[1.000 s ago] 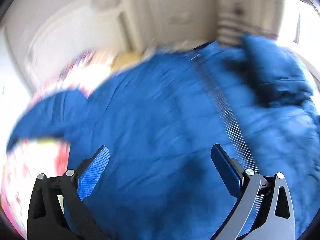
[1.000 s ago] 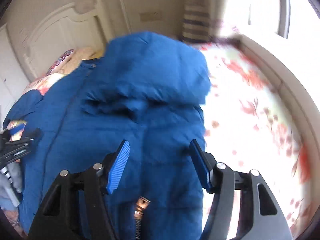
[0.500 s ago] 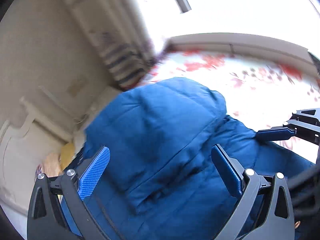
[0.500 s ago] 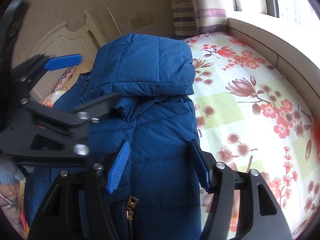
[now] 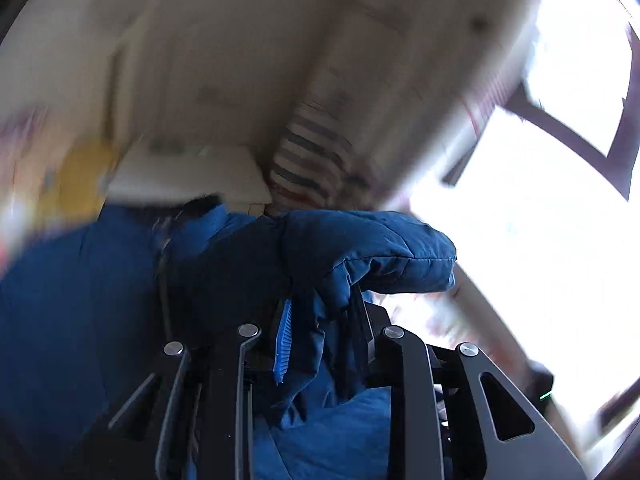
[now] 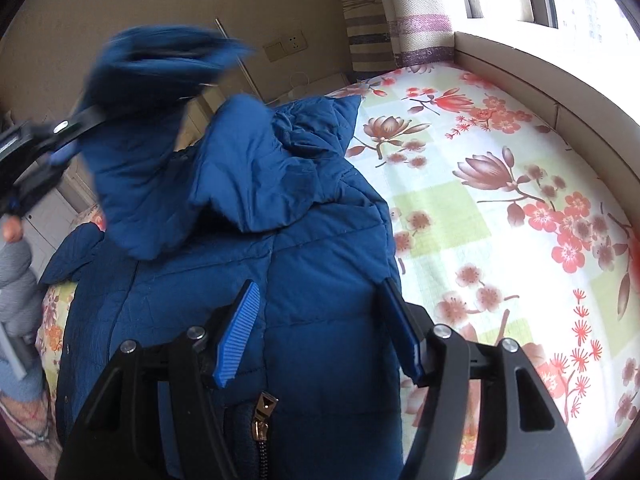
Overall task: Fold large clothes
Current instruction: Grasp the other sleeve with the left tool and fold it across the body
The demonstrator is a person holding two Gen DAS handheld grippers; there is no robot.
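The left gripper (image 5: 320,336), jaws just closing, is pinching the jacket's (image 6: 248,264) hood (image 5: 360,256); the right gripper (image 6: 316,332) is hovering spread above the body, next needing the hood folded down

a count of what is here

one blue padded jacket (image 6: 256,264) lies across the bed, its one hood (image 6: 168,128) lifted toward ten o'clock. one zip pull (image 6: 262,420) shows at six o'clock. two grippers: the left gripper (image 5: 320,332), and the right gripper (image 6: 316,332) at six o'clock in its own view. one floral bedsheet (image 6: 500,200) spreads toward three o'clock. one striped curtain (image 6: 372,32) hangs at twelve o'clock, one wall socket (image 6: 285,46) just beside it at eleven.
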